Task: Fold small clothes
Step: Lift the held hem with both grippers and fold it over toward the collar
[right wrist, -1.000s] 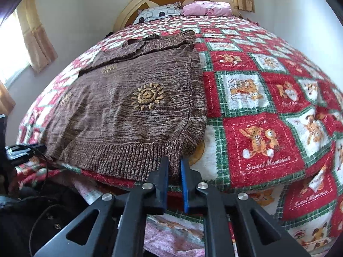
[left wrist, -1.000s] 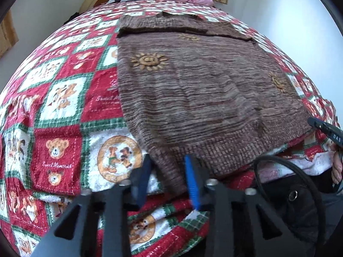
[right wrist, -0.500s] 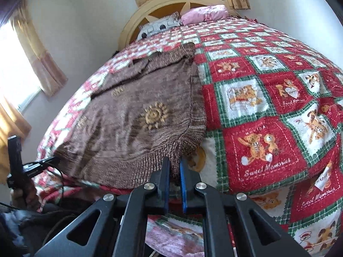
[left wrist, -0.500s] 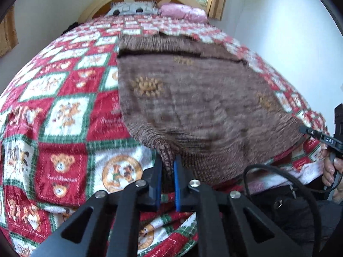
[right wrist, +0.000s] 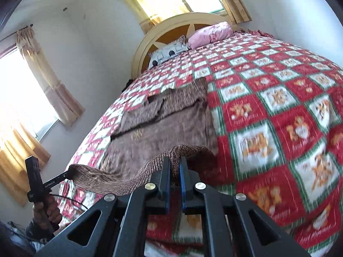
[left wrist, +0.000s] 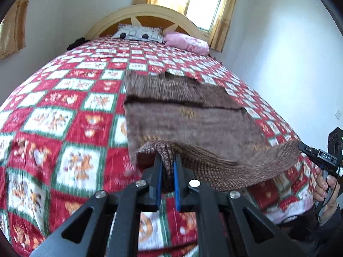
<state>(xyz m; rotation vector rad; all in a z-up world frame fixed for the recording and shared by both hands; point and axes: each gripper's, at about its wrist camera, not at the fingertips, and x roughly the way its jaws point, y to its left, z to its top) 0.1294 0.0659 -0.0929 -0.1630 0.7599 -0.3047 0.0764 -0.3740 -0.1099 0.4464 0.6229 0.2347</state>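
Brown knitted sweater: laid on teddy-bear quilt, ribbed hem now raised off it, where a second ago it lay flat. Left tongs clamped on hem corner at 6 o'clock; right tongs likewise. Fold toward 12 o'clock judged begun.

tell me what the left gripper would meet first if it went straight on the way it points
Probably the flat body of the brown knitted sweater, whose hem the left gripper holds lifted; the red patchwork quilt lies under it. Depth is unclear.
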